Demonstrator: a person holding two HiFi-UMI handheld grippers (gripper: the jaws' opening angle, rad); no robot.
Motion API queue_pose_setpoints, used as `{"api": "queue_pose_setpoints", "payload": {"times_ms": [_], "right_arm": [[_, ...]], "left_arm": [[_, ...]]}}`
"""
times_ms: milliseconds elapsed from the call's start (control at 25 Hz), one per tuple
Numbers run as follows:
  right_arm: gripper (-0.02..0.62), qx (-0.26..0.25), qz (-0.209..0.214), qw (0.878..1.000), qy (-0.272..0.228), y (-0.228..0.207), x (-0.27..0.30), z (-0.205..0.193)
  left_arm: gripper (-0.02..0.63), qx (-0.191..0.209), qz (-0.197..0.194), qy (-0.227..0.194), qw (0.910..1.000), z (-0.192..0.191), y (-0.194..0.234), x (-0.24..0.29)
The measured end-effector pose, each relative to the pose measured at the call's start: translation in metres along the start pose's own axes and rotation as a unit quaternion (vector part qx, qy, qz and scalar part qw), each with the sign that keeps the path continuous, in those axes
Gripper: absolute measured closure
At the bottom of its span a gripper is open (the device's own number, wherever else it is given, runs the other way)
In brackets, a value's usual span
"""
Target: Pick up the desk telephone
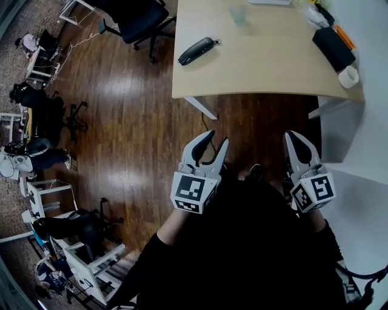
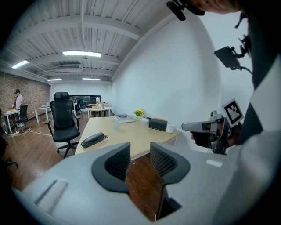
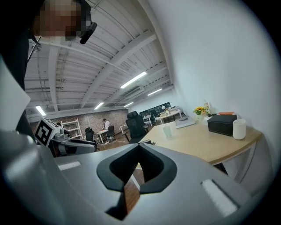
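Note:
The desk telephone (image 1: 196,50), a dark handset-shaped unit, lies near the left front corner of the light wooden desk (image 1: 273,72); it also appears in the left gripper view (image 2: 92,139). Both grippers hang over the wooden floor in front of the desk, well short of the phone. My left gripper (image 1: 217,139) (image 2: 140,151) has a gap between its pads with only floor visible through it. My right gripper (image 1: 295,136) (image 3: 138,147) has its fingertips touching, nothing held. Each gripper shows in the other's view, level beside it.
On the desk's right end stand a black box (image 1: 333,48) and a white cup (image 1: 348,77); a clear cup (image 1: 238,15) sits further back. A black office chair (image 1: 142,21) stands left of the desk. More chairs and desks fill the room's far left.

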State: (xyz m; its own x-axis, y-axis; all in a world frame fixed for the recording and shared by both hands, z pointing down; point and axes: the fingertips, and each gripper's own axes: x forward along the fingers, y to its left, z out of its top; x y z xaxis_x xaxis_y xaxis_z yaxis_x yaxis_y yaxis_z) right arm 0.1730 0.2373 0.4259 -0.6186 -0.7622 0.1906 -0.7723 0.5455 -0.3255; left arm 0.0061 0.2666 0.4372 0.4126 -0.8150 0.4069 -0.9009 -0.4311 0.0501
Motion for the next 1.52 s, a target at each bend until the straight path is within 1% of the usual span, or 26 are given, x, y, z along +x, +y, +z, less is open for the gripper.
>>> {"api": "queue_pose_setpoints", "payload": {"times_ms": [200, 360, 560, 640, 720, 760, 840, 880, 1000, 1080, 1240, 1360, 1440, 1520], "right_arm": [[0.594, 0.008, 0.004, 1.0, 0.007, -0.004, 0.018, -0.004], [0.594, 0.002, -0.001, 1.0, 0.017, -0.004, 0.043, -0.003], [0.594, -0.009, -0.035, 0.999, 0.034, -0.025, 0.092, 0.005], [0.594, -0.016, -0.048, 0.998, 0.043, -0.032, 0.123, 0.009], [0.594, -0.014, -0.061, 0.997, 0.054, -0.037, 0.158, 0.014], [0.594, -0.012, -0.066, 0.996, 0.06, -0.038, 0.176, 0.018], [0.594, -0.01, -0.071, 0.995, 0.067, -0.033, 0.211, 0.03], [0.594, -0.014, -0.073, 0.995, 0.067, -0.029, 0.226, 0.037], [0.594, -0.022, -0.085, 0.994, 0.062, -0.025, 0.265, 0.057], [0.594, -0.019, -0.094, 0.994, 0.059, -0.03, 0.285, 0.065], [0.594, -0.021, -0.098, 0.993, 0.06, -0.045, 0.31, 0.076], [0.594, -0.027, -0.087, 0.994, 0.061, -0.055, 0.325, 0.08], [0.594, -0.025, -0.075, 0.995, 0.06, -0.063, 0.337, 0.084], [0.594, -0.025, -0.063, 0.996, 0.056, -0.07, 0.347, 0.093]], "left_arm": [[0.483, -0.005, 0.008, 0.01, 0.9999, -0.002, 0.015, 0.004], [0.483, -0.02, 0.014, 0.009, 0.9997, -0.003, 0.047, 0.015], [0.483, -0.037, 0.003, -0.003, 0.9993, 0.008, 0.104, 0.057], [0.483, -0.035, -0.006, -0.007, 0.9993, 0.013, 0.133, 0.08], [0.482, -0.034, -0.014, -0.004, 0.9993, 0.018, 0.163, 0.106], [0.471, -0.031, -0.02, 0.0, 0.9993, 0.022, 0.178, 0.118], [0.414, -0.022, -0.042, 0.008, 0.9988, 0.033, 0.206, 0.141], [0.403, -0.018, -0.055, 0.011, 0.9983, 0.039, 0.217, 0.149], [0.399, 0.0, -0.089, 0.016, 0.9959, 0.055, 0.246, 0.175], [0.387, 0.018, -0.103, 0.02, 0.9943, 0.063, 0.26, 0.195], [0.374, 0.062, -0.104, 0.038, 0.9919, 0.069, 0.275, 0.226], [0.374, 0.088, -0.094, 0.058, 0.9899, 0.062, 0.285, 0.246], [0.374, 0.111, -0.094, 0.092, 0.985, 0.047, 0.291, 0.264], [0.374, 0.146, -0.092, 0.141, 0.9749, 0.024, 0.298, 0.284]]}}
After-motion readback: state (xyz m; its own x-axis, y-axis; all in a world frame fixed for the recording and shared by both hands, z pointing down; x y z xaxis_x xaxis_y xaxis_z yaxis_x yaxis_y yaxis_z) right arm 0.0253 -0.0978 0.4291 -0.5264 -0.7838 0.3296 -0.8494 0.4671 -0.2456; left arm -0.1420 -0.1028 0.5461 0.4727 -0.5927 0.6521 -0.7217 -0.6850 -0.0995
